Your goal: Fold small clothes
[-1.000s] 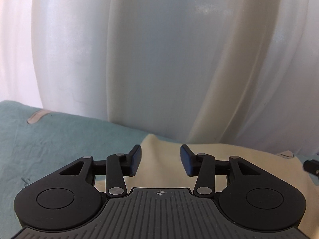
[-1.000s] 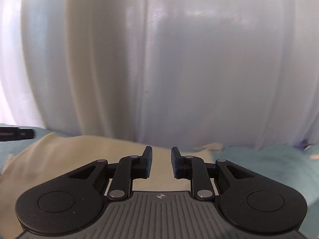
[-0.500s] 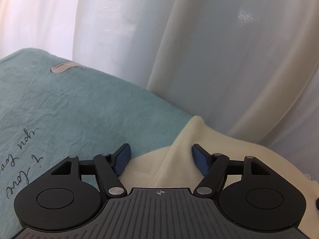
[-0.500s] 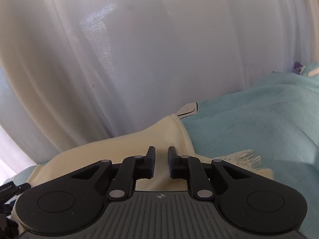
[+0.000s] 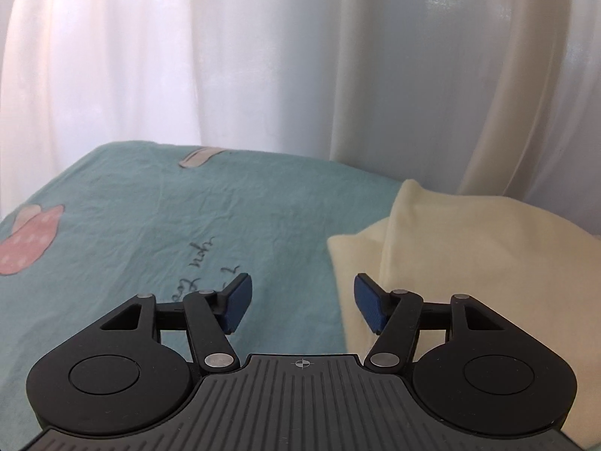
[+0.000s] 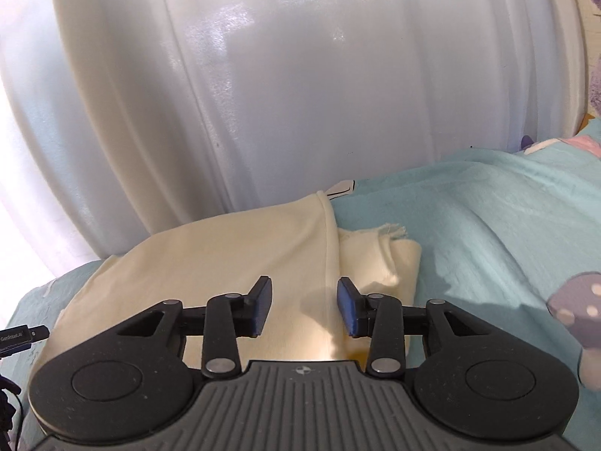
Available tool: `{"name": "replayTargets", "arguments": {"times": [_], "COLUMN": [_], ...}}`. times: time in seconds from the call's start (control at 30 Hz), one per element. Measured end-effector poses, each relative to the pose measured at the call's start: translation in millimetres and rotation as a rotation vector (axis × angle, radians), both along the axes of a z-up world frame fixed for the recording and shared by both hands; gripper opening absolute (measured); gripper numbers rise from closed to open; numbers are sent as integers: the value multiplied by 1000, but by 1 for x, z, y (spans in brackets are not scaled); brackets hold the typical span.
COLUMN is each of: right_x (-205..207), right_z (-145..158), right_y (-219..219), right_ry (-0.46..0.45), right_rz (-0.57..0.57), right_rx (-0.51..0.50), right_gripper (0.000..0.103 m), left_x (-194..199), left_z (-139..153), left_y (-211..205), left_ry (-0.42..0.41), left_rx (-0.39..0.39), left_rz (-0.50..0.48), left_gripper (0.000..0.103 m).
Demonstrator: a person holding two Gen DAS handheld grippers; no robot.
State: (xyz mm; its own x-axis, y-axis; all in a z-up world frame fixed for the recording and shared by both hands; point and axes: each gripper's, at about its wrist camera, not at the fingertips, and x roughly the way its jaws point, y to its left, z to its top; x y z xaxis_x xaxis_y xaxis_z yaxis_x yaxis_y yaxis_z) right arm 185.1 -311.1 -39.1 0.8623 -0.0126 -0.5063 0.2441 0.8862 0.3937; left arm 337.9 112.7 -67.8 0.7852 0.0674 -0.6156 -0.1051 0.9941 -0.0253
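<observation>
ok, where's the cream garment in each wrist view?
Left wrist: cream garment fills the lower right, its edge just inside the right pad of the open left tongs.
Right wrist: cream garment lies centre to lower left, under the open right tongs.
Shared landmark: white curtain behind the teal sheet.

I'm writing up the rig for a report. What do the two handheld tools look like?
Both match: the left tool and right tool have black linkage arms with silver pivot pins, blue textured pads, round black side housings, a ribbed grey body and a small crosshair mark.
</observation>
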Motion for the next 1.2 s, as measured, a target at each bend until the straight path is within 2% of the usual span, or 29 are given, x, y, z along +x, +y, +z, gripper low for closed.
{"name": "replayTargets", "arguments": {"times": [0.07,0.13,0.17,0.2,0.27,0.4,0.5,0.57,0.67,0.77,0.83,0.87,0.93,1.0,1.07,1.1,1.2], "right_x": [-13,-14,-13,-12,-14,-12,-16,-20,-24,-24,-22,-21,-17,-9,-2,0,2], "right_z": [3,4,5,8,15,27,29,32,38,44,45,45,44,41,36,34,31], "right_y": [7,10,11,13,16,23,25,26,30,39,43,45,46,49,53,54,61], "right_ry": [-2,-4,-5,-6,-35,-64,-111,-137,-172,-177,-174,-172,-152,-95,-44,-34,-25], "right_rz": [40,76,88,104,130,156,146,141,145,187,196,195,204,211,213,213,238], "right_rx": [39,74,87,99,132,160,185,195,141,73,62,64,83,99,104,105,83], "right_gripper": [45,48,59,75,86,86,89,92,98,98,97,93,74,34,18,13,12], "left_x": [-12,-20,-22,-24,-24,-14,-7,0,11,22,27,30,33,37,39,39,35], "left_z": [1,2,0,-1,-4,-9,-15,-18,-20,-24,-26,-27,-29,-31,-32,-32,-29], "left_y": [15,28,33,37,42,42,42,39,37,40,42,43,45,47,50,51,55], "left_ry": [23,71,88,100,118,139,165,182,192,207,212,215,221,229,237,241,218], "left_rx": [-83,-205,-266,-329,-422,-461,-538,-551,-536,-581,-597,-602,-619,-642,-660,-665,-638], "left_rz": [7,-32,-59,-90,-129,-109,-136,-163,-184,-192,-197,-200,-201,-205,-204,-200,-191], "left_gripper": [65,65,65,65,65,65,64,62,60,54,48,46,38,34,32,32,41]}}
